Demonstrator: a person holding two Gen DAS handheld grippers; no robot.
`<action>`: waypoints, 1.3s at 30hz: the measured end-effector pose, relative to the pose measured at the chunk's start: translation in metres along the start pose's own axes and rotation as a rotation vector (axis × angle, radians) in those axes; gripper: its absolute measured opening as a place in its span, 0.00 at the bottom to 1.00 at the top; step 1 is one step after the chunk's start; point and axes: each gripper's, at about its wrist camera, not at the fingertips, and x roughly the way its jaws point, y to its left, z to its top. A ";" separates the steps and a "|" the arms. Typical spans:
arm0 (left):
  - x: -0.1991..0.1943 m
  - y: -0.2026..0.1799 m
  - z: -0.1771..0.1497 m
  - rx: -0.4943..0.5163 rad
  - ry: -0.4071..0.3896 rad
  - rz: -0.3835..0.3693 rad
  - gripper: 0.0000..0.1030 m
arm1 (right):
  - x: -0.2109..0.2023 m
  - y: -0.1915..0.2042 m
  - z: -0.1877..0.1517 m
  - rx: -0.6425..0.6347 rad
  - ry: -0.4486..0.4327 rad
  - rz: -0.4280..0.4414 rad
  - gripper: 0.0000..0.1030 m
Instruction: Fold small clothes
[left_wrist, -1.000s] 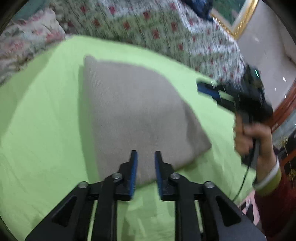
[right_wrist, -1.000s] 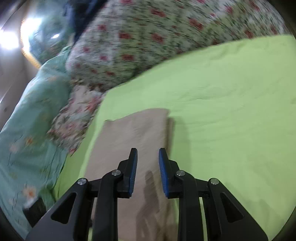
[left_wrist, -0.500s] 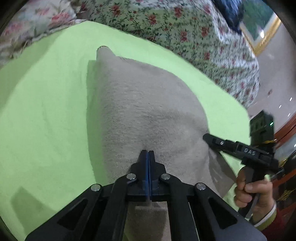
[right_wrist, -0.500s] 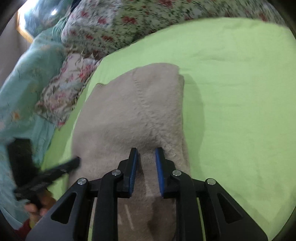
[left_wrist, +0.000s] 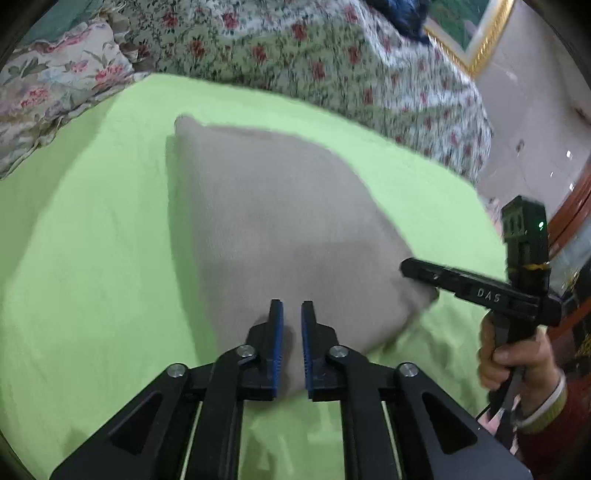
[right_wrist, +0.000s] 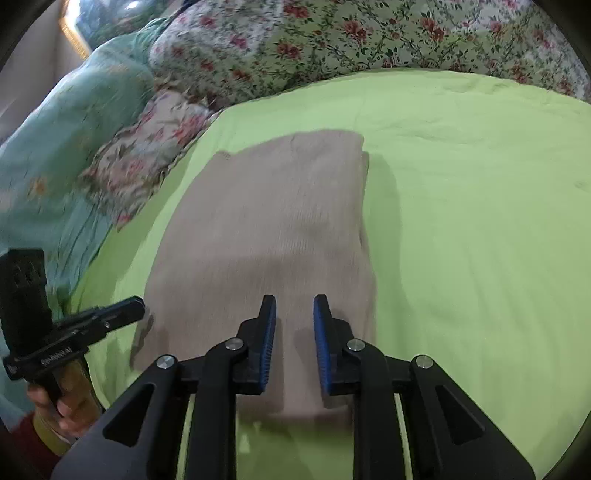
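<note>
A: Beige knitted garment (left_wrist: 280, 229): one item, lying flat on the lime-green bedsheet (left_wrist: 92, 258), already doubled into a rough rectangle, with one layer edge showing along its right side in the right wrist view (right_wrist: 273, 229).

B: And the tools?

A: Left gripper (left_wrist: 291, 321): hovering over the near edge of the cloth, its jaws standing slightly parted with only a narrow gap, nothing lying between them. Right gripper (right_wrist: 294, 314): jaws spread wider, poised above the near right part of the garment, also gripping nothing. Each one is showing in the other's camera, level with the garment's near corners.

B: Surroundings?

A: Floral quilt (right_wrist: 369, 40) bunching along the far side; patterned pillow (right_wrist: 147, 147) and teal bedding (right_wrist: 55, 147) sitting to the far left.

B: Which step is being worked, in the cataloguer's opinion?

A: Probably taking hold of the near edge for another fold; that is a judgement only.

B: Advice for doing it well?

A: Each gripper should be pinching every layer at its own near corner, not just the top one. Both should be lifting together, keeping the edge taut, and carrying it to the far edge so the corners are meeting squarely. The knit looks soft and thick, so a shallow bite is likely to be slipping.
</note>
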 end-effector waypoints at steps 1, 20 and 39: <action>0.005 0.001 -0.010 0.005 0.027 0.021 0.12 | 0.000 0.000 -0.011 -0.012 0.015 -0.037 0.23; 0.009 -0.002 -0.030 -0.053 0.071 0.133 0.12 | 0.000 -0.003 -0.046 -0.017 0.043 -0.119 0.25; -0.059 -0.025 -0.088 0.066 0.083 0.366 0.87 | -0.083 0.017 -0.124 0.006 0.037 -0.128 0.75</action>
